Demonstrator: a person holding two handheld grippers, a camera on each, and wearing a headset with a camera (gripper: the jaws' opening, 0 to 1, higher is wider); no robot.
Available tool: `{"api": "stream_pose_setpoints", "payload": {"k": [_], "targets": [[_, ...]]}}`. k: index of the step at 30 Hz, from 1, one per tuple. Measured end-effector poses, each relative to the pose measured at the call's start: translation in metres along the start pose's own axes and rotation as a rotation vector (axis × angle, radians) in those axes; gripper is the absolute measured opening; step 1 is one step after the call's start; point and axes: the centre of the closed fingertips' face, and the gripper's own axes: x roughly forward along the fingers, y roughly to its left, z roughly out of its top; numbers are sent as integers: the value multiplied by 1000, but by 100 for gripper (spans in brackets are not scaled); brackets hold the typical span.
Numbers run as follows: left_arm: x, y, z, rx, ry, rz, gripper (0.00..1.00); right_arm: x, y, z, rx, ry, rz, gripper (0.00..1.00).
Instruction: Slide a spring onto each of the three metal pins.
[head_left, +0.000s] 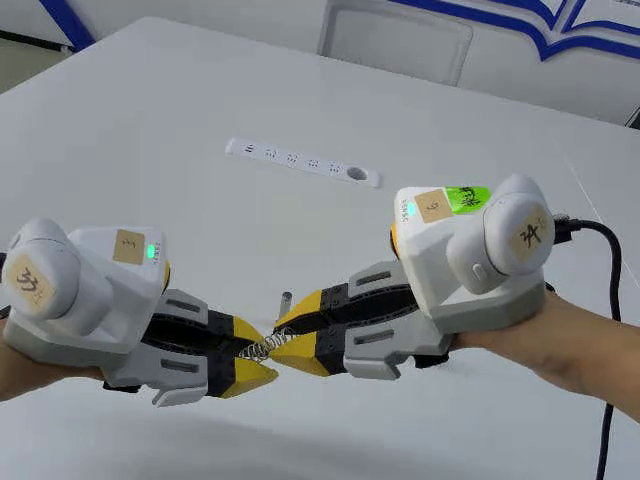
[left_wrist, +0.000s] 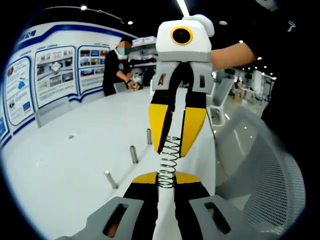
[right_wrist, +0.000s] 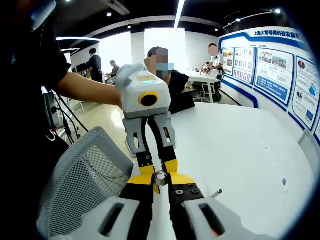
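Observation:
A small metal spring hangs in the air between both grippers' yellow tips, just above the white table. My left gripper is shut on one end and my right gripper is shut on the other. In the left gripper view the spring runs from my left gripper up to the right gripper. In the same view three upright pins stand on the table to the left: the far pin, the middle pin, which looks ribbed like a coil, and the near bare pin. One pin shows just behind the tips in the head view.
A white power strip lies at mid-table. A chair stands at the far edge. A black cable trails from the right gripper. A mesh chair back is close by. People stand in the background.

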Motion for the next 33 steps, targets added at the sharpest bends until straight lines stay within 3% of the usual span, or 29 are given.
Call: {"api": "stream_pose_setpoints", "payload": {"k": [19,21,25,31,33], "targets": [[6,-3,2,-17,-14,-16,10,7,-1,11,52,-37,-12,11],[5,-3,3,-75,-28,-22,10,7,-1,12,56,-40,-16,11],[2,5,4,-34,-32,24,11,6,-7,13,65,-41,-46,11],[-6,16,7,-75,-60,56,20,8,-13,14,68,-33,-67,11],[-11,20,12,-79,-88,74,24,8,-14,15,66,-35,-70,11]]}}
